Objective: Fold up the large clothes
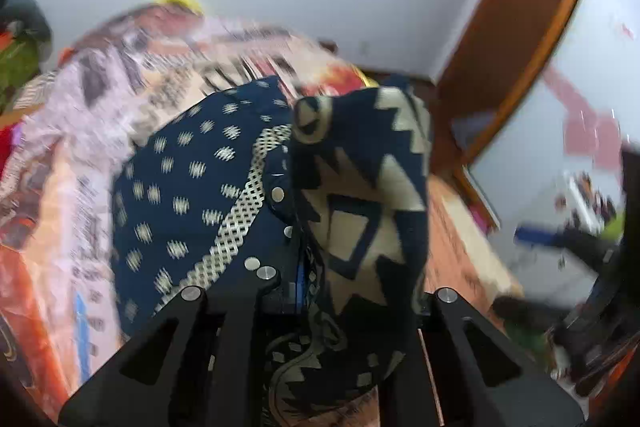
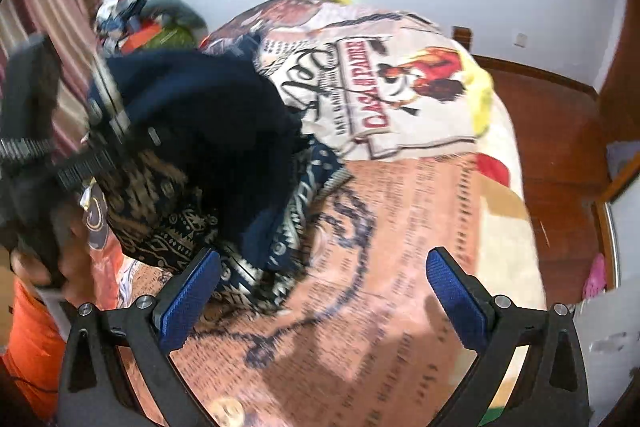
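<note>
A large navy and cream patterned garment (image 1: 352,195) is bunched up and lifted off the bed. My left gripper (image 1: 308,267) is shut on its fabric, which drapes over and hides the fingertips. In the right wrist view the same garment (image 2: 192,147) hangs in a dark heap at the left, held by the left gripper (image 2: 100,131) in a hand. My right gripper (image 2: 320,291) is open and empty, its blue pads (image 2: 188,303) just below and right of the garment's lower edge, above the bedspread.
The bed is covered by a printed orange and cream bedspread (image 2: 400,211). A pile of other clothes (image 2: 148,23) lies at the far left corner. A wooden floor (image 2: 552,131) and wardrobe (image 1: 516,27) are to the right. A white wall stands behind.
</note>
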The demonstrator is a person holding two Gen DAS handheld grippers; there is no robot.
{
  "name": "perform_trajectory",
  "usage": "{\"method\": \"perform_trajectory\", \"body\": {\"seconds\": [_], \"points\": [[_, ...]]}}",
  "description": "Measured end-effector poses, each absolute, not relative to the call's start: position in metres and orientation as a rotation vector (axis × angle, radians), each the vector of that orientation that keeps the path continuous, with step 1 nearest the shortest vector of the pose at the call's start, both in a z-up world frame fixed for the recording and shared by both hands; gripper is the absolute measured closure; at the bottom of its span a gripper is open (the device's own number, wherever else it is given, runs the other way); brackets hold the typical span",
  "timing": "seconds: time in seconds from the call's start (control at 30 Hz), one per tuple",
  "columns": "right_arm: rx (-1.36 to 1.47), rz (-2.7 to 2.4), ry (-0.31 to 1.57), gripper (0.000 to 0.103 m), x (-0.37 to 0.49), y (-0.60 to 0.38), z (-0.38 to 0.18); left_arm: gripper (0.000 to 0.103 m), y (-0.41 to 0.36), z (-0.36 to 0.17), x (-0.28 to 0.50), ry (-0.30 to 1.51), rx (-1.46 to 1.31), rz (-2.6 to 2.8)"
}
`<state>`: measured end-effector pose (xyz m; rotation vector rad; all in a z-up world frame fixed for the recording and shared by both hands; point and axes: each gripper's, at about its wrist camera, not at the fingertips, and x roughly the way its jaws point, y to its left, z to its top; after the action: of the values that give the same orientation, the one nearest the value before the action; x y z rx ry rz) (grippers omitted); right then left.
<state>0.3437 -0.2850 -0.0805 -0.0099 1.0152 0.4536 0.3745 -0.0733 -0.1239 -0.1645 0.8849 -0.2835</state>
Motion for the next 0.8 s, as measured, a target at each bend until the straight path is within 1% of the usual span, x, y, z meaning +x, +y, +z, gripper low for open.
{"method": "perform_trajectory", "body": {"seconds": [0.13,0.2,0.3,0.43,0.47,0.6,0.73,0.77,0.8], "points": [[0.013,0.442,1.016,0.000,0.341,-0.305,-0.083,0.093,-0.089,-0.162,0.369,1.001,-0.140,-0.299],[0.021,0.446,1.019,0.000,0.337,-0.310,-0.084,0.094,-0.087,-0.172,0.366,1.023,-0.155,-0.305],[0.021,0.449,1.017,0.000,0.334,-0.313,-0.087,0.093,-0.085,-0.176,0.364,1.047,-0.158,-0.315],[0.032,0.456,1.017,0.000,0.333,-0.312,-0.088,0.092,-0.088,-0.178,0.358,1.071,-0.090,-0.325],[0.038,0.460,1.015,0.000,0.332,-0.313,-0.088,0.091,-0.090,-0.177,0.354,1.074,-0.074,-0.325],[0.041,0.465,1.013,0.000,0.332,-0.310,-0.087,0.077,-0.088,-0.173,0.350,1.071,-0.061,-0.327],[0.040,0.467,1.014,0.000,0.332,-0.309,-0.086,0.069,-0.084,-0.165,0.347,1.076,-0.076,-0.285],[0.037,0.469,1.012,0.000,0.332,-0.308,-0.085,0.063,-0.083,-0.162,0.346,1.087,-0.083,-0.284],[0.033,0.470,1.011,0.000,0.332,-0.306,-0.085,0.050,-0.082,-0.159,0.344,1.092,-0.102,-0.297]]}}
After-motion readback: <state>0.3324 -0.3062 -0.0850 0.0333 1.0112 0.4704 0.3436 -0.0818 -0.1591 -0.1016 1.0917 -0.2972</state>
